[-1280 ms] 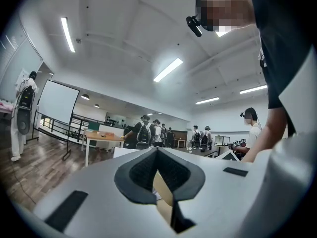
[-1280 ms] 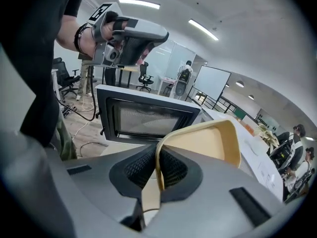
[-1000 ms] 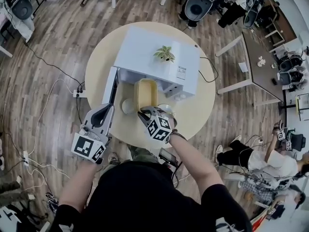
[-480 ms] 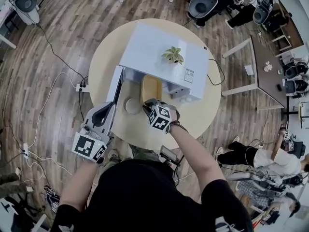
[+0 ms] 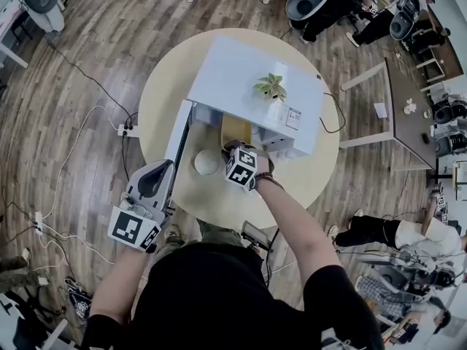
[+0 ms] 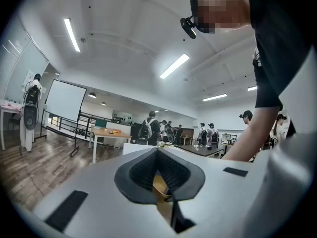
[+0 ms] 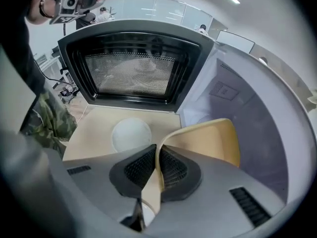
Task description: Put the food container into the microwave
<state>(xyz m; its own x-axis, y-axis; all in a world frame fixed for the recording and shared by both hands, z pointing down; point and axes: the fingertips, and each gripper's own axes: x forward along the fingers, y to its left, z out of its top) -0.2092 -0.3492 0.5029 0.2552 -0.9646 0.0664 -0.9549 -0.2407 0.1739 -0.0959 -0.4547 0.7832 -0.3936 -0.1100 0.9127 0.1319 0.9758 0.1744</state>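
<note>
Right gripper (image 7: 157,157) clamped on the container (image 7: 210,140) rim at its 6 o'clock edge, so the body leads. Container sits partly inside the microwave (image 5: 252,79) mouth. Door (image 7: 131,66) open at 9 o'clock. Left gripper (image 6: 158,150) closed on nothing, at the table's (image 5: 310,170) 8 o'clock, likely parked clear.
</note>
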